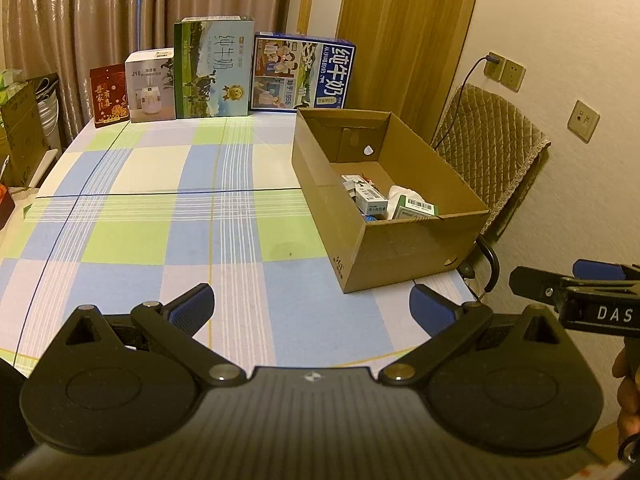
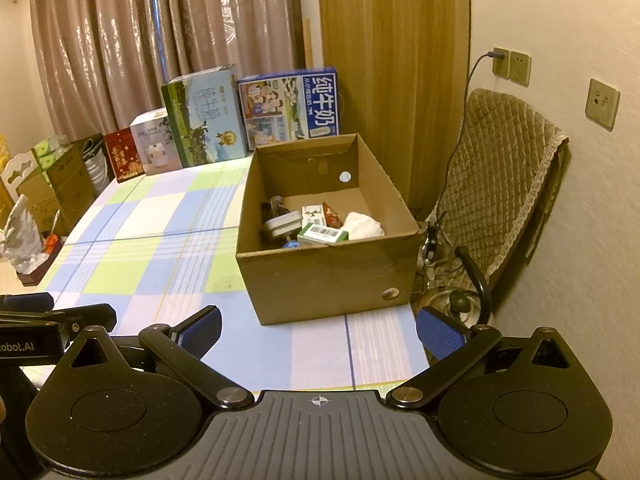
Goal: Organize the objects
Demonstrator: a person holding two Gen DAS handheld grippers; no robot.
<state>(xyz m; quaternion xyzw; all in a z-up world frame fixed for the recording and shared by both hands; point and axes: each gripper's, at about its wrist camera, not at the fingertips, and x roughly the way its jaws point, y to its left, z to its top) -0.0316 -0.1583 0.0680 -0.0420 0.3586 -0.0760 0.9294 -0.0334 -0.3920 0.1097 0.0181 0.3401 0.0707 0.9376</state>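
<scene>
**Box loaded, both grippers empty over the table**

The cardboard box [image 2: 328, 276] sits ahead of the right gripper [image 2: 318, 334] and ahead and to the right of the left gripper [image 1: 310, 308], near the table's right edge. Inside lie small cartons, among them a green-and-white barcoded carton [image 2: 323, 235], a white crumpled cloth or bag [image 2: 362, 224] and a grey-white flat item [image 2: 282, 226]; what else lies beneath is hidden. These look light. The cartons are probably stiff enough for a pinch across their narrow faces, though thin card would dent under a hard squeeze; the white bundle looks soft and would bunch in the pads. The box itself is open-topped, likely light, and best taken by a side wall near a corner.

Both grippers hover above the checked tablecloth [image 1: 168, 240], jaws spread wide, blue pads well apart, holding and touching nothing. In the left view, the right gripper shows at the right edge, just beside the left one.

Beyond the box, milk cartons [image 1: 216, 68] and other packaging stand along the curtain; a quilted chair [image 2: 492, 184] is to the right.
</scene>
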